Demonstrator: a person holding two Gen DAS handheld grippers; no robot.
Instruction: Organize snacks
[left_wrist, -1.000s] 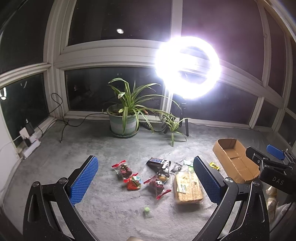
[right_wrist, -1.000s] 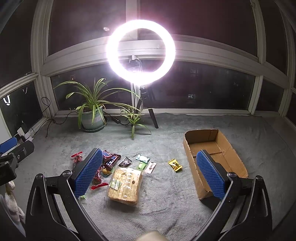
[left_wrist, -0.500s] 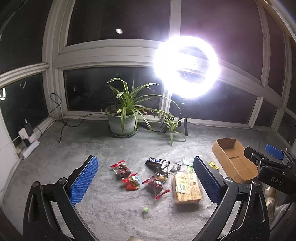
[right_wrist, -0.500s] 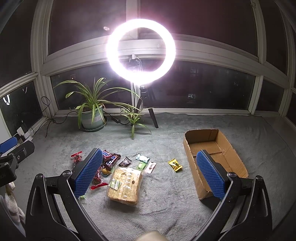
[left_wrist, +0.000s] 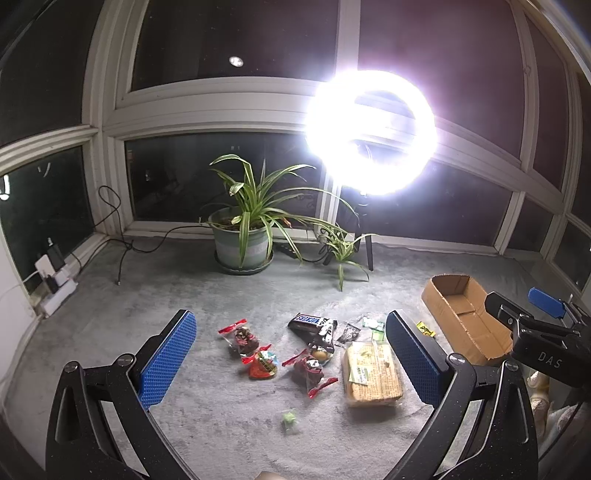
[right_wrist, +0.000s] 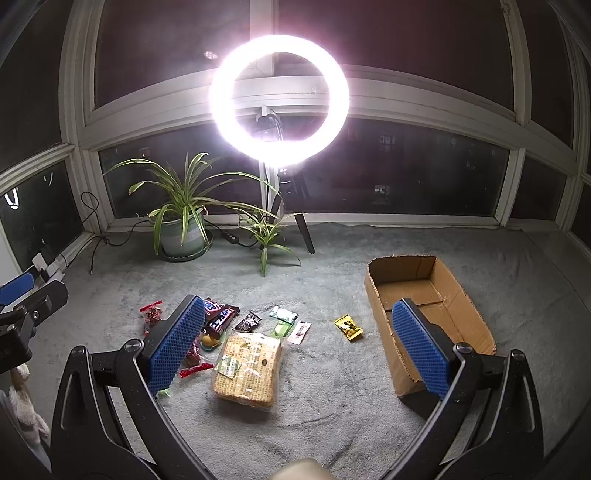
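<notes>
Snacks lie scattered on a grey carpet: a big clear pack of crackers (right_wrist: 246, 367) (left_wrist: 371, 373), a Snickers bag (left_wrist: 313, 324) (right_wrist: 218, 319), red-tipped candy packets (left_wrist: 242, 338), a yellow packet (right_wrist: 348, 327) and small green packets (right_wrist: 283, 315). An open, empty cardboard box (right_wrist: 424, 291) (left_wrist: 461, 317) stands to their right. My left gripper (left_wrist: 291, 354) is open above the candies. My right gripper (right_wrist: 299, 349) is open above the crackers and the box's near corner. Both are empty.
A potted spider plant (right_wrist: 183, 229) and a ring light on a tripod (right_wrist: 279, 99) stand by the windows. Cables and a power strip (left_wrist: 55, 286) lie at the left wall. The right gripper shows at the right edge of the left wrist view (left_wrist: 532, 325).
The left wrist view has drifted slightly, so the snacks sit a little further left in it. The right wrist view is almost unchanged. Both grippers stay open.
</notes>
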